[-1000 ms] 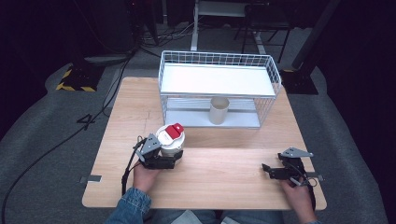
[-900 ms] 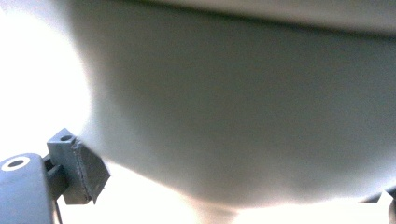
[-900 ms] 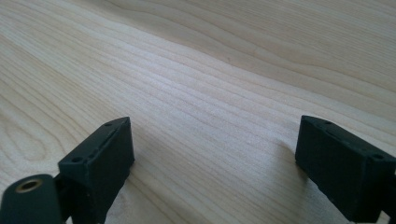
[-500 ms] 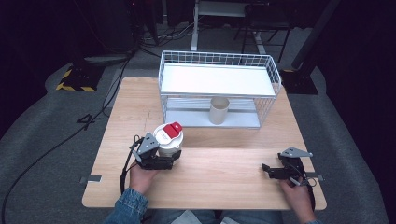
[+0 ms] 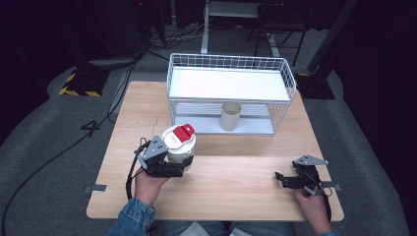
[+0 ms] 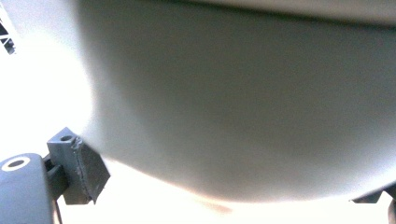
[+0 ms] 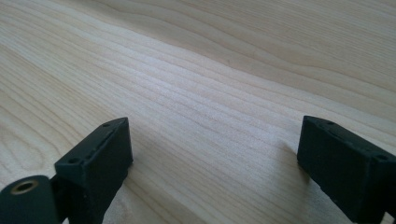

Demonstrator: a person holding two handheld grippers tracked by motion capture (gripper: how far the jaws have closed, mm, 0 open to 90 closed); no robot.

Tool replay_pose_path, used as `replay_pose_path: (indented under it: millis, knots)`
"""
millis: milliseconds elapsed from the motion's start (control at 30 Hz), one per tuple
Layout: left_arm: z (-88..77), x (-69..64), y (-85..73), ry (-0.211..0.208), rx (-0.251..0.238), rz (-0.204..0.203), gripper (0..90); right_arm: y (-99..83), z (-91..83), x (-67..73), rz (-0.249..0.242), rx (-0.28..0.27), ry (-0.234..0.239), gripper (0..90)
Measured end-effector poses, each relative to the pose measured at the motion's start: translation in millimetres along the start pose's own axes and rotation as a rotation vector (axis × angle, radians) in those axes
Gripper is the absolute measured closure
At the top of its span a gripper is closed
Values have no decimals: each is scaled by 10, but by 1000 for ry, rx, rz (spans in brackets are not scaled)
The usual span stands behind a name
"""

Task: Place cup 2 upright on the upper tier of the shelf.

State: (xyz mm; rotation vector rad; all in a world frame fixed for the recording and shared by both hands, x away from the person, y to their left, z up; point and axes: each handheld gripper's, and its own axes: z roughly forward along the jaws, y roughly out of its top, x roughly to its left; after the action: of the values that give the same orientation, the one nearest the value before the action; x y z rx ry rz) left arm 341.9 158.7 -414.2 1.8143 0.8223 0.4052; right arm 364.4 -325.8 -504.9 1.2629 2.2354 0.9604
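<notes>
The left tongs are squeezing a white tub with a red flip cap, holding it around its round side, low down under the lid. The tub is sitting in front of the wire basket shelf, toward that shelf's left end, and I cannot tell if it is touching the worktop or floating just over it. In the left gripper view the tub's pale wall is pressing right up close. It is looking like smooth hard plastic, so it may be slippery, and the side is the best place to hold. A small beige cup is standing inside the shelf. The right tongs are resting wide apart, holding nothing, in front of the shelf's right end.
</notes>
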Motion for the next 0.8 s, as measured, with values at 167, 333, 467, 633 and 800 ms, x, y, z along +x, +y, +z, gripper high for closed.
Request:
replay_pose_path:
  millis: [167,333,467,633,800]
  knots:
    - [-34,-22,99,-4,-11,-10,97,0,0,0,0,0,0,107]
    - [-73,-64,274,-10,-23,18,97,0,0,0,0,0,0,106]
    - [-78,-96,371,-8,-25,28,97,0,0,0,0,0,0,107]
    - [-73,-108,474,-19,-22,31,97,0,0,0,0,0,0,107]
    - [-59,-119,576,-14,-25,43,97,0,0,0,0,0,0,107]
